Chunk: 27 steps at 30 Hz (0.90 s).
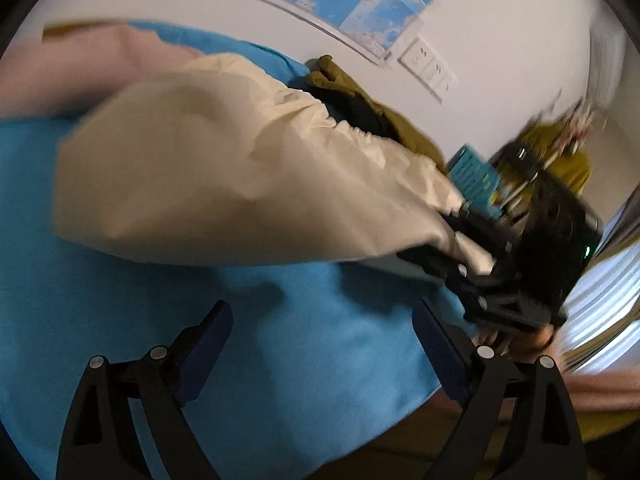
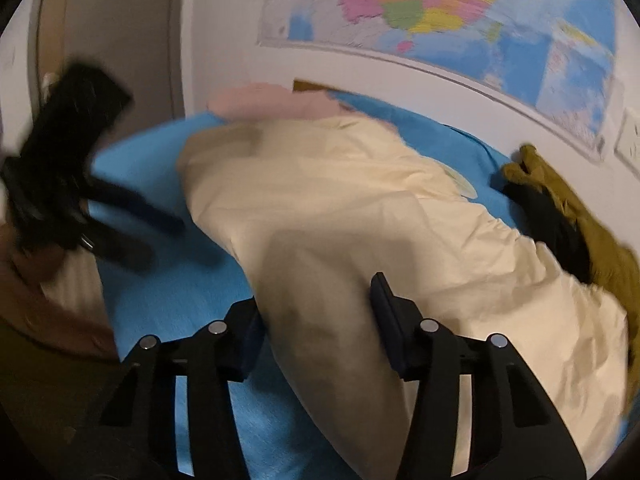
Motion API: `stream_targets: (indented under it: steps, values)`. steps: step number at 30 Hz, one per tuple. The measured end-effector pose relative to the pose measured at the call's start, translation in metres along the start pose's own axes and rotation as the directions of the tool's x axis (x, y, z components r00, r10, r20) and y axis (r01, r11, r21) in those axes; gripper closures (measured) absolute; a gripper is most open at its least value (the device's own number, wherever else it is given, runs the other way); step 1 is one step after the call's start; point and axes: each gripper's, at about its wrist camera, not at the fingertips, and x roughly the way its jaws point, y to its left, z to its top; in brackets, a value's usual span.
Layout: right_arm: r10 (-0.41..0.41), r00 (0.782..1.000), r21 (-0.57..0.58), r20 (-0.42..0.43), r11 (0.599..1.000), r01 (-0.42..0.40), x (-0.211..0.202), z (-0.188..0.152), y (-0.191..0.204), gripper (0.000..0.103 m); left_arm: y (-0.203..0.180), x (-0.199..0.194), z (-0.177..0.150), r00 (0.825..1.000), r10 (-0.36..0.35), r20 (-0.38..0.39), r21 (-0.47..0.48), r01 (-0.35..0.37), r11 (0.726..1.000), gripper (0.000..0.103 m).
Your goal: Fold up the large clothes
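Cream fabric — a large garment [image 2: 360, 216] — lies spread across a blue sheet [image 1: 280, 340] that covers the work surface. One end of the cream garment runs between the two fingers of the right gripper [image 2: 316, 320], which grips it; in the left wrist view the cloth is bunched inside that same gripper [image 1: 476, 256]. The left gripper [image 1: 324, 344] hangs over bare blue sheet with its jaws spread wide and nothing between them; seen from the right wrist view it is a dark blur [image 2: 120, 216] at the garment's far side, apart from the cloth.

Beyond the cream garment sits a pink cloth [image 2: 272, 100] — touching its far edge. An olive-green garment [image 2: 580, 216] with a black item [image 2: 556, 220] beside it lies against the wall, close to the cream garment's edge. A world map [image 2: 440, 12] hangs on the white wall above, with wall sockets [image 1: 428, 64] nearby.
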Motion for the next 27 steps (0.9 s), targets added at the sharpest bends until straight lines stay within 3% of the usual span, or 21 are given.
stream_targets:
  steps: [4,9,14,17,18,20,22,26,27]
  values:
    - [0.001,1.000,0.017,-0.001,1.000,-0.001,0.000,0.001,0.002,0.055,0.022,0.010,0.017,0.988,-0.139,0.065,-0.168,0.149,0.974,0.015]
    - [0.015,1.000,0.053,0.001,0.998,-0.015,-0.001,-0.002,0.002,0.054,0.035,0.015,0.030,0.975,-0.169,0.144,-0.254,0.202,0.946,0.014]
    - [0.055,0.998,0.114,0.003,0.992,-0.055,-0.006,-0.007,-0.002,0.051,0.027,0.034,0.043,0.990,-0.063,0.124,-0.210,0.088,0.974,0.013]
    - [0.114,0.993,0.191,0.028,0.974,-0.118,-0.022,-0.015,-0.008,0.045,0.015,0.052,0.048,0.993,0.075,0.087,-0.133,-0.063,0.989,0.013]
    - [0.148,0.987,0.239,0.054,0.958,-0.157,-0.033,-0.020,-0.013,0.044,0.013,0.053,0.048,0.992,0.090,0.088,-0.130,-0.078,0.988,0.014]
    - [0.195,0.976,0.337,0.097,0.916,-0.217,-0.056,-0.035,-0.026,0.044,0.013,0.055,0.050,0.988,0.137,0.076,-0.118,-0.127,0.985,0.026]
    - [0.236,0.962,0.452,0.134,0.850,-0.271,-0.083,-0.060,-0.041,0.038,0.015,0.055,0.050,0.988,0.145,0.059,-0.121,-0.137,0.983,0.042]
    - [0.201,0.966,0.646,0.164,0.718,-0.259,-0.123,-0.111,-0.062,0.035,0.016,0.053,0.047,0.990,0.137,0.041,-0.114,-0.132,0.985,0.053]
    - [0.186,0.968,0.709,0.166,0.660,-0.248,-0.132,-0.129,-0.069,0.035,0.016,0.051,0.046,0.991,0.130,0.041,-0.111,-0.125,0.986,0.057]
